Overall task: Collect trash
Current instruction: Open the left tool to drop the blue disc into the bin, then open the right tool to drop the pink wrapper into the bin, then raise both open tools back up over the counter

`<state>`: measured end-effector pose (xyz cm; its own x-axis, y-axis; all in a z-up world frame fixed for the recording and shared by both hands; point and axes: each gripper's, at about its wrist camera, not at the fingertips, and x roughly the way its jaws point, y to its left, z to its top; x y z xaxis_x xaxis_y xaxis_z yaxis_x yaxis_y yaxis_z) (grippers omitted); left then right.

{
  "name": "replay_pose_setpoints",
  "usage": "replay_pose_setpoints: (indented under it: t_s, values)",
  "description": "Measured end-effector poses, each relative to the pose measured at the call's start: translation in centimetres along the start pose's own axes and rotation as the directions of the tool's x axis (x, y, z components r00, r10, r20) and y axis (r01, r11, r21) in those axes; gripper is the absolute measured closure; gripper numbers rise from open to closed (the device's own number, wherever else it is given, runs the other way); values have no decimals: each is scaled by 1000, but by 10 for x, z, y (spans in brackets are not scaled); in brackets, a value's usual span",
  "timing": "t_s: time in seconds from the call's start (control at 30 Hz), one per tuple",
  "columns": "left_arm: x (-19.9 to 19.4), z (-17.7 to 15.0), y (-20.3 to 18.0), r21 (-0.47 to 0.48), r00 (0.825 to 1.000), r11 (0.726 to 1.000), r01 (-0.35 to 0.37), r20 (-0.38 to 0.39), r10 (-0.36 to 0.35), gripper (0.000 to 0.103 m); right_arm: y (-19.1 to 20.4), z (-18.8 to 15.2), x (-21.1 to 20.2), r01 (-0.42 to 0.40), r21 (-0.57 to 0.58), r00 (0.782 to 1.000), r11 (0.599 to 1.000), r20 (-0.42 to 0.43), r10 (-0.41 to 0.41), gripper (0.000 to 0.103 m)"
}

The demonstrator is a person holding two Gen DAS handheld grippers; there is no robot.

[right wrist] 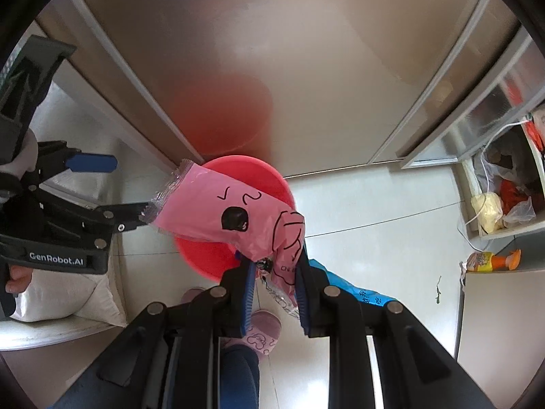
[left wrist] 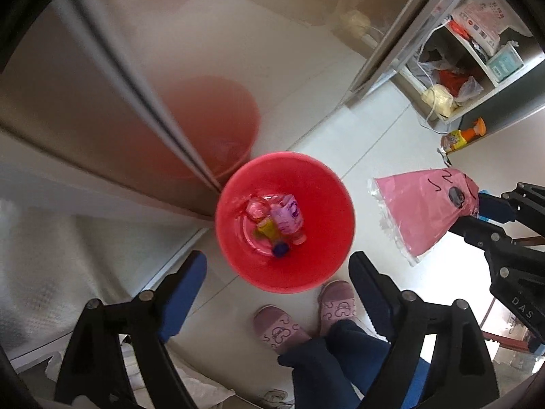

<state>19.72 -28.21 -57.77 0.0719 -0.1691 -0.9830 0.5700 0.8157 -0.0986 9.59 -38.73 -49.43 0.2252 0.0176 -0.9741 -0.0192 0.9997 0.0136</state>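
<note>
A red bin (left wrist: 333, 204) stands on the floor against a steel door, with a purple packet (left wrist: 287, 216), a blue cap (left wrist: 281, 248) and other small trash at its bottom. My left gripper (left wrist: 277, 269) hangs open above the bin's near rim, with nothing between its fingers. My right gripper (right wrist: 275, 272) is shut on one crumpled end of a pink wrapper (right wrist: 218, 211) with a drawn face. The wrapper sticks out over the bin (right wrist: 259, 170) toward the left gripper (right wrist: 126, 189). In the left wrist view, the pink wrapper (left wrist: 422, 211) hangs to the right of the bin.
Steel doors (right wrist: 306, 68) rise behind the bin. An open shelf (left wrist: 453, 85) with bags is at the right, and an orange-capped bottle (left wrist: 463, 136) lies below it. A person's pink slippers (left wrist: 335, 301) are beside the bin. A blue packet (right wrist: 368, 294) shows behind my right finger.
</note>
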Motion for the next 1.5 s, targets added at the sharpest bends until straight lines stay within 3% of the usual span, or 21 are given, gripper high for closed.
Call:
replay_pose_setpoints:
  t_s: [0.17, 0.47, 0.53, 0.6, 0.7, 1.0, 1.1, 1.23, 1.5]
  values:
    - [4, -9, 20, -48, 1000, 998, -30, -8, 30, 18, 15, 5, 11, 5, -52, 1000, 999, 7, -5, 83]
    - [11, -25, 43, -144, 1000, 989, -23, -22, 20, 18, 31, 12, 31, -15, -100, 1000, 995, -18, 13, 83]
    - [11, -27, 43, -147, 999, 989, -28, -21, 26, 18, 33, 14, 34, -15, -110, 999, 994, -32, 11, 78]
    - [9, -27, 43, -147, 999, 988, -36, -19, 33, 18, 33, 15, 34, -6, -116, 1000, 993, -31, 2, 59]
    - [7, -28, 42, -153, 999, 988, -37, -14, 35, 18, 32, 14, 32, 2, -130, 1000, 992, -15, -4, 39]
    - [-13, -34, 34, -161, 999, 986, -45, -1, 45, 18, 32, 6, 20, -35, -108, 998, 994, -48, 30, 36]
    - [-35, -35, 32, -172, 999, 985, -32, 7, 34, 18, 34, 6, 4, -48, -96, 997, 994, -57, 43, 36]
    - [-92, -30, 21, -190, 997, 981, -41, 55, 52, 19, 35, 14, -41, -50, -67, 998, 997, -38, 48, 34]
    - [-243, -19, -7, -218, 980, 976, -21, 189, 63, 18, 39, 39, -189, 0, -12, 991, 1000, 130, 2, 22]
